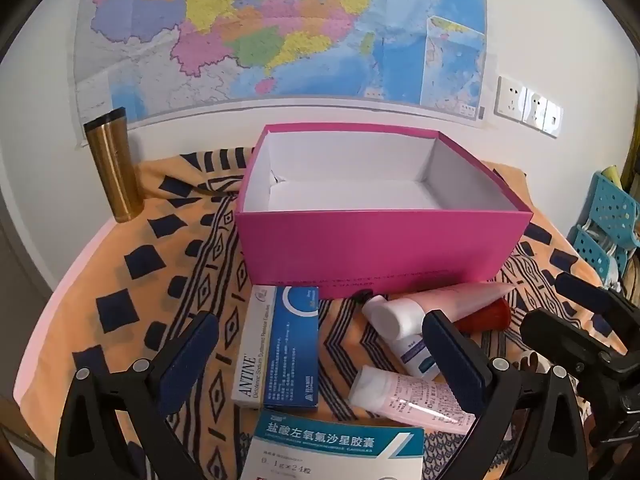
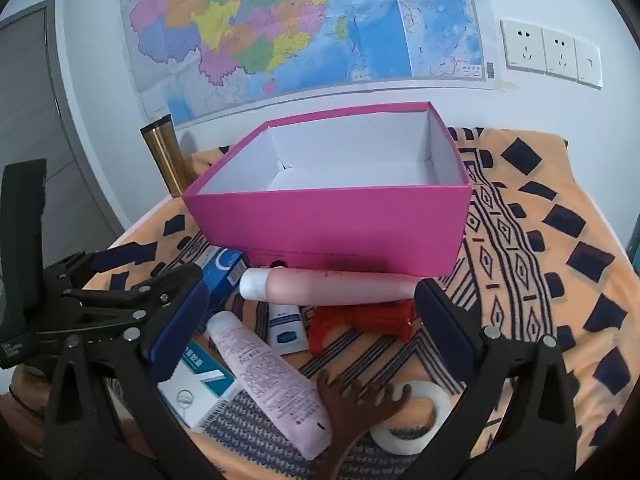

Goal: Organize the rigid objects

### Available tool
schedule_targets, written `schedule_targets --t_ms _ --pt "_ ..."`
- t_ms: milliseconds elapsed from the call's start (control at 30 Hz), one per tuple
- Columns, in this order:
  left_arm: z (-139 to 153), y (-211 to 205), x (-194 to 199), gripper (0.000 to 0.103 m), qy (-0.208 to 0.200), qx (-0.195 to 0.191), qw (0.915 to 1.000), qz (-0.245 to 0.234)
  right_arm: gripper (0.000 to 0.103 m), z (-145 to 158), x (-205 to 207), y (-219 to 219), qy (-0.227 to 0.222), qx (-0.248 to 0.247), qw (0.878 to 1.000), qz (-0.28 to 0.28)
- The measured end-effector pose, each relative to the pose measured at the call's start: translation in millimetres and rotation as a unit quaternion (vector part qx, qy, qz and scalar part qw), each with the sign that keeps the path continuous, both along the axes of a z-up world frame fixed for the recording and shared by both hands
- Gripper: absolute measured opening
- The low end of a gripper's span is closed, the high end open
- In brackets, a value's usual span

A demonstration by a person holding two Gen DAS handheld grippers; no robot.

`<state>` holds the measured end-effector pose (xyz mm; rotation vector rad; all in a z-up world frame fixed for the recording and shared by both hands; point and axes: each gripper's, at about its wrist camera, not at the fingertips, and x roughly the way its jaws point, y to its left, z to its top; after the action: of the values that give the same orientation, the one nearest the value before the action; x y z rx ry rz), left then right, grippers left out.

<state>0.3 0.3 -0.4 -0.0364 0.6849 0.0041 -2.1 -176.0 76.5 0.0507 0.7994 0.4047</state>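
An empty pink box (image 1: 380, 248) (image 2: 332, 228) with a white inside stands on the patterned cloth. In front of it lie a blue and white medicine carton (image 1: 280, 348) (image 2: 222, 268), a teal and white carton (image 1: 336, 448) (image 2: 200, 388), a long pink tube (image 1: 452, 300) (image 2: 328, 286), a pale pink tube (image 1: 404, 398) (image 2: 268, 380), a small white tube (image 1: 412, 354) (image 2: 286, 328), a red plastic piece (image 1: 486, 314) (image 2: 360, 318), a brown wooden comb-like tool (image 2: 352, 408) and a tape roll (image 2: 416, 420). My left gripper (image 1: 324, 360) (image 2: 132, 292) and right gripper (image 2: 310, 326) hover open above them, holding nothing.
A gold tumbler (image 1: 112, 164) (image 2: 166, 156) stands at the back left by the wall. A map and wall sockets (image 2: 548, 54) hang behind. A blue perforated rack (image 1: 608, 216) is off the table's right edge. Bare cloth lies right of the box (image 2: 540, 220).
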Motion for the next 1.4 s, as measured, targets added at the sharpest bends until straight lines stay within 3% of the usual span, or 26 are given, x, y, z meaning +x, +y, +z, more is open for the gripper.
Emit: schedule_targets --t_ms 33,67,433,1400 --pt "-0.5 0.0 0.7 0.103 0.002 0.001 1.0000 0.000 0.103 0.0 0.3 0.9 -0.001 -0.003 1.000 -0.001" --pt "-1.2 0.2 1.7 0.103 0.005 -0.001 1.0000 -0.002 0.103 1.0 -1.3 -2.6 -0.015 0.032 0.999 -0.003" --pt "-0.3 6.1 -2.4 0.103 -0.002 0.002 1.0000 0.008 0.103 -2.6 -3.6 3.7 0.001 0.010 1.000 -0.003" --pt "-4.5 8.1 -4.6 0.103 -0.002 0.002 1.0000 0.007 0.103 -6.7 -5.6 3.9 0.007 0.016 1.000 0.001"
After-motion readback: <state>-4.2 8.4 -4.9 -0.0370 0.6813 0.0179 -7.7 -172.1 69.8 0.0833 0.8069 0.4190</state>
